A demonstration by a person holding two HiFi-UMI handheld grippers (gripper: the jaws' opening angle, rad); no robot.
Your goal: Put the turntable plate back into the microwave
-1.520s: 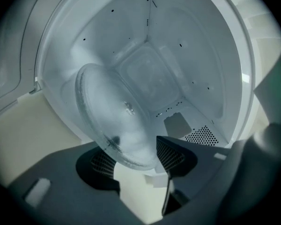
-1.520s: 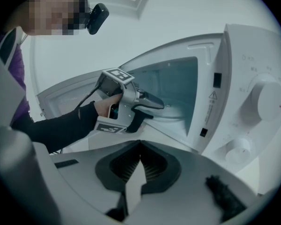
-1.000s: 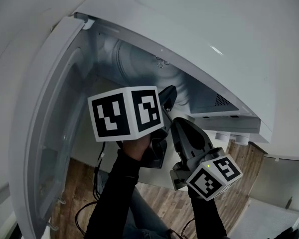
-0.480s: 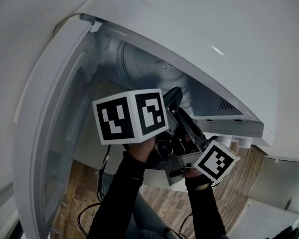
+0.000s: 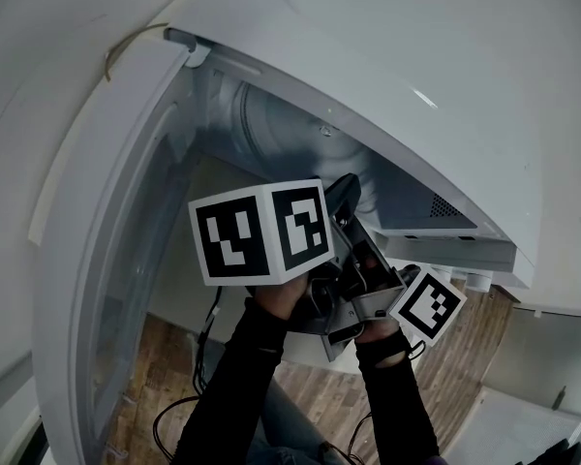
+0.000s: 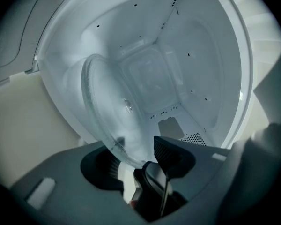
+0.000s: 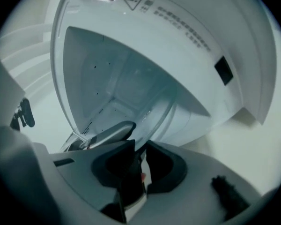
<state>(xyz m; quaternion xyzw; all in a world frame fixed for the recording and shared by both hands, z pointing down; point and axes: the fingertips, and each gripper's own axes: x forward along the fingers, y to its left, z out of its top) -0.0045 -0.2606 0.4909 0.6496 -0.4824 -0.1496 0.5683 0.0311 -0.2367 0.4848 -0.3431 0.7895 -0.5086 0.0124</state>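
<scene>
Right gripper (image 7: 139,148) rolled, jaws just closing on turntable plate (image 6: 116,111); warning label (image 7: 165,14) unreadable.

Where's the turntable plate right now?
In the left gripper view the turntable plate stands on edge, left of centre, its lower rim between the left gripper jaws, before the open microwave cavity.

My left forearm (image 5: 234,376) and right forearm (image 5: 395,395), both in dark sleeves, run side by side with the claws nearly touching. My left claw (image 6: 138,157) clamps the turntable plate (image 6: 110,102) by its rim. The jaws of my right claw (image 7: 138,149) have just been closing on that same rim.
</scene>
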